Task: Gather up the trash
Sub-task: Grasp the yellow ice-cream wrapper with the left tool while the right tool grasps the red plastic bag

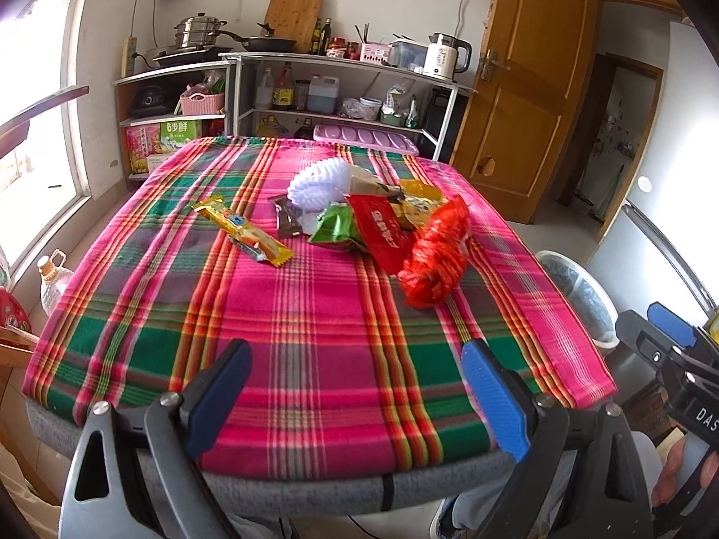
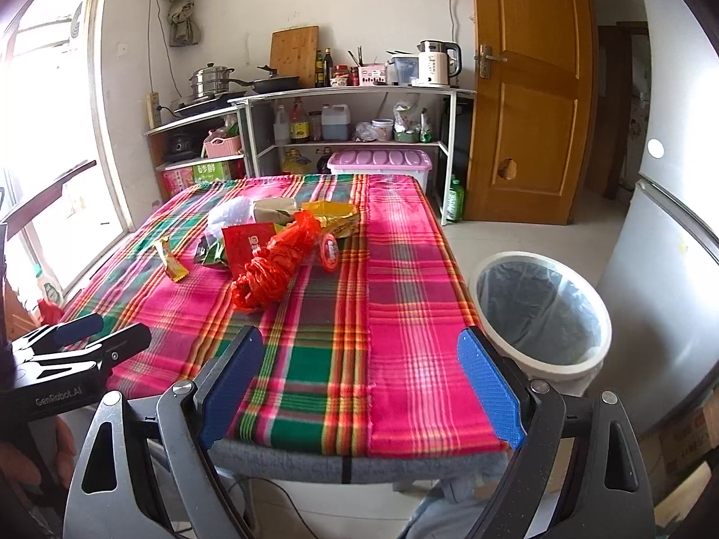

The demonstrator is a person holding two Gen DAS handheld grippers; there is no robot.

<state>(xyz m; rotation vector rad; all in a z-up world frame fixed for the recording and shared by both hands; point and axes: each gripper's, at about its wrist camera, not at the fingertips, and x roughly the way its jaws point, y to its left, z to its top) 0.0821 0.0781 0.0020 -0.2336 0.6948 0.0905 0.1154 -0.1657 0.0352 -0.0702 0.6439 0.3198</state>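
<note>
The trash lies in a loose heap on the far half of the table point(image 1: 314, 382), none of it lifted yet: a red net bag point(image 1: 436, 260) nearest the bin side, touching a red packet point(image 1: 382, 233), with a green wrapper point(image 1: 337, 224), a brown wrapper point(image 1: 287, 218), a white foam net point(image 1: 319, 184) and a yellow packet point(image 2: 335, 215) crowded behind it. A yellow snack wrapper point(image 1: 242, 231) lies apart from the heap, toward the window side. Beside the table's right edge, on the floor, stands the bin point(image 2: 539, 359), lined with a clear bag and, from what shows, empty. Both claws hang over the table's near edge, well short of the heap: the left gripper point(image 1: 355, 395) is spread wide and holds nothing, and the right gripper point(image 2: 359, 390) is likewise released and empty. This looks like the very start, the reach for a first piece. The net bag seems the likely pick for the right gripper, being closest to it and to the bin; it is soft and springy, so the fingers should go down around its bulk and clench firmly before swinging it over the rim.
</note>
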